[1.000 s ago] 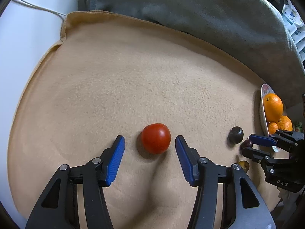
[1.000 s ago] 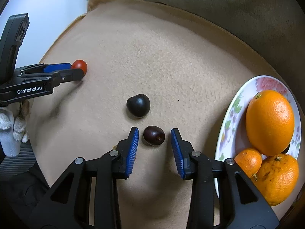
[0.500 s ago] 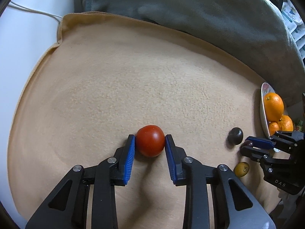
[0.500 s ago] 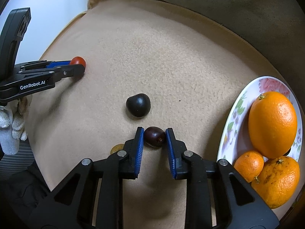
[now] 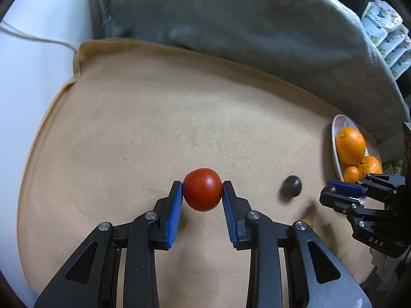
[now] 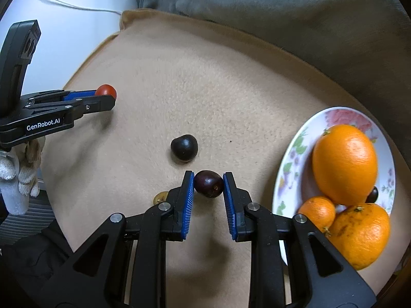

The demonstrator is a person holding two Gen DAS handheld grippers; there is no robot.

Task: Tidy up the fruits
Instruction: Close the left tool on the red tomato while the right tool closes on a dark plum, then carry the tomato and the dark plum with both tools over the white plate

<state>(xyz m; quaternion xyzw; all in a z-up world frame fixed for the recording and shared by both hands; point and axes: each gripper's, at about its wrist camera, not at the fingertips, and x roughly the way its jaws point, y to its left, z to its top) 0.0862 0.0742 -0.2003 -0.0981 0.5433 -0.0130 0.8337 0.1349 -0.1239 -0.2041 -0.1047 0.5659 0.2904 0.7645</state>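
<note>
Tomato [image 5: 202, 189] is clamped at its widest girth in the left gripper [image 5: 202, 192] over the tan blanket's [image 5: 154, 128] near centre; right gripper [image 6: 208, 187] pinches a dark plum [image 6: 208, 186] beside the plate [image 6: 290, 159], probably for transfer there.

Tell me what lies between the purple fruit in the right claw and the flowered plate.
Nothing visible. The right claw is shut on the purple fruit, and only bare tan blanket separates it from the plate. The black fruit and a small yellow fruit lie on the other side.
</note>
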